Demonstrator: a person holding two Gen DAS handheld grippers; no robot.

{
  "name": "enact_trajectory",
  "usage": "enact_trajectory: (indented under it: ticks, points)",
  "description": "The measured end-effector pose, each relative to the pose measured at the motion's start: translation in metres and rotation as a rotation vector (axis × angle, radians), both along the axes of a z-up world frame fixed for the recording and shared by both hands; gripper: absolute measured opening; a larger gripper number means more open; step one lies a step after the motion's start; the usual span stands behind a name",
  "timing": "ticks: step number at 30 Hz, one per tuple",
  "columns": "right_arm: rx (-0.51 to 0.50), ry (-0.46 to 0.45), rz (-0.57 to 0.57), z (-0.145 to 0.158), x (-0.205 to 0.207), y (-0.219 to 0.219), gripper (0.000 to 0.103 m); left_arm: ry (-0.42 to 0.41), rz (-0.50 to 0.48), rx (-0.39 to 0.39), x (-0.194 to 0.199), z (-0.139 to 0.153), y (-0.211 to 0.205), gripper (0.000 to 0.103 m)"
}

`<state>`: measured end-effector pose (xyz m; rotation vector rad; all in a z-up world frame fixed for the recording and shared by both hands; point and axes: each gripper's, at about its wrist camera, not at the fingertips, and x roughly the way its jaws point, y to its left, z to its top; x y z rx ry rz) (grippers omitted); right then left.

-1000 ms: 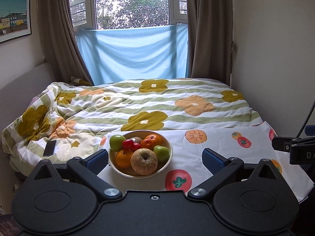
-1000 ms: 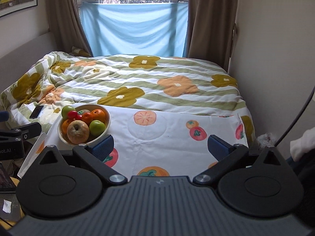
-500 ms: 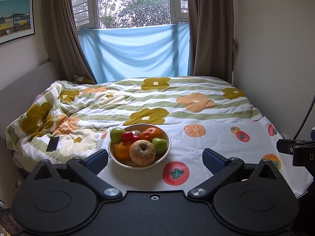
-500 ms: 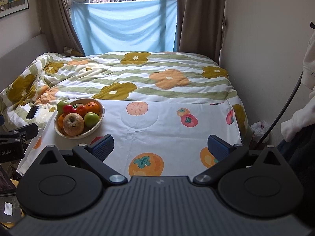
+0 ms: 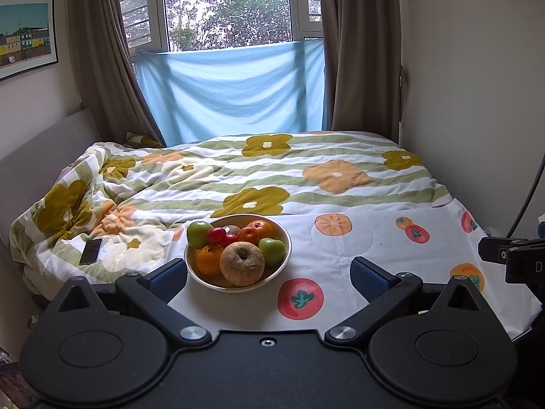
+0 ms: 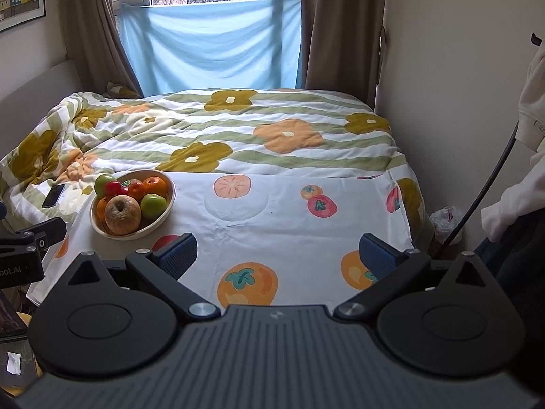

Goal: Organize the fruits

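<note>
A pale bowl (image 5: 284,238) full of fruit stands on a white fruit-print cloth (image 5: 368,245) at the foot of the bed. It holds a large brown pear (image 5: 242,263), two oranges, green apples and small red fruits. My left gripper (image 5: 269,274) is open and empty, just short of the bowl. In the right wrist view the bowl (image 6: 170,201) is at the left. My right gripper (image 6: 277,254) is open and empty over the cloth (image 6: 289,225), to the right of the bowl.
A flowered quilt (image 5: 272,170) covers the bed behind the cloth. A black phone (image 5: 91,246) lies on the quilt left of the bowl. A wall (image 6: 460,102) runs along the right side. The right gripper's body (image 5: 511,255) shows at the left view's right edge.
Both grippers have risen and pulled back a little, so the bowl sits lower and farther in each view. Both stayed open. The fruit has not moved.
</note>
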<state>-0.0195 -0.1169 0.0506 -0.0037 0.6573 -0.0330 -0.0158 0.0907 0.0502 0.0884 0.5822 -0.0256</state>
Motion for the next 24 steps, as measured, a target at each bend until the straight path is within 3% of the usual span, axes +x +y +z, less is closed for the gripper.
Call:
enact_trajectory:
  ticks: [24]
  points:
    - [0.013, 0.016, -0.005, -0.0032, 0.0023, -0.0030, 0.103, -0.003, 0.015, 0.009, -0.0031, 0.0015, -0.0039, 0.103]
